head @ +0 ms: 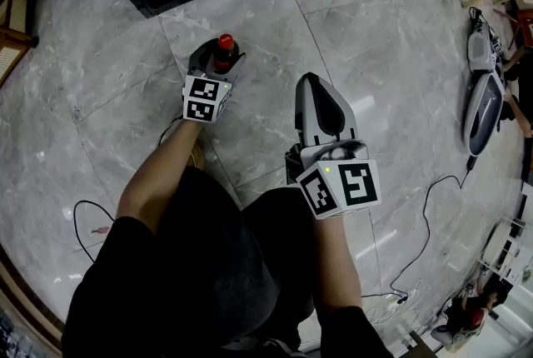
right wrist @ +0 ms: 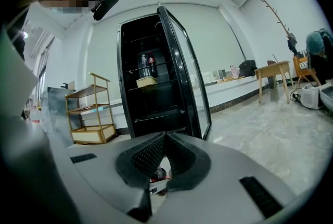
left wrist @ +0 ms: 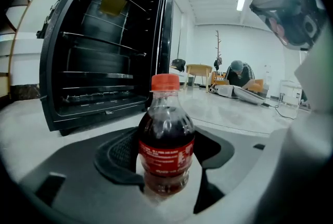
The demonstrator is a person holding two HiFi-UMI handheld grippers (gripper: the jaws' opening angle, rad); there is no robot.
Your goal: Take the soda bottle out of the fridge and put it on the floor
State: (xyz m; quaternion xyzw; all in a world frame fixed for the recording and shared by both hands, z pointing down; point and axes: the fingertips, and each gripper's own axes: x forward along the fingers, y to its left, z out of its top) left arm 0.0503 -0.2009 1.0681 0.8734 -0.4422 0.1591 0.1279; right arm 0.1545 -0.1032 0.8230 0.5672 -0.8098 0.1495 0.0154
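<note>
Soda bottle point(left wrist: 165, 129): upright, long axis vertical, just outside the fridge's point(left wrist: 104, 61) open front, down by the floor point(head: 375, 57). I had the left gripper point(left wrist: 169, 154) clamped round its body; right gripper point(right wrist: 164, 145) closed, empty, farther off.

A wooden rack point(right wrist: 88, 108) stands far left, and a wooden table point(right wrist: 273, 69) far right with a bare coat stand point(left wrist: 217, 51) near it. By the table a person point(left wrist: 239, 72) crouches over grey machines point(head: 483, 102). A black cable point(head: 425, 211) trails nearby.
</note>
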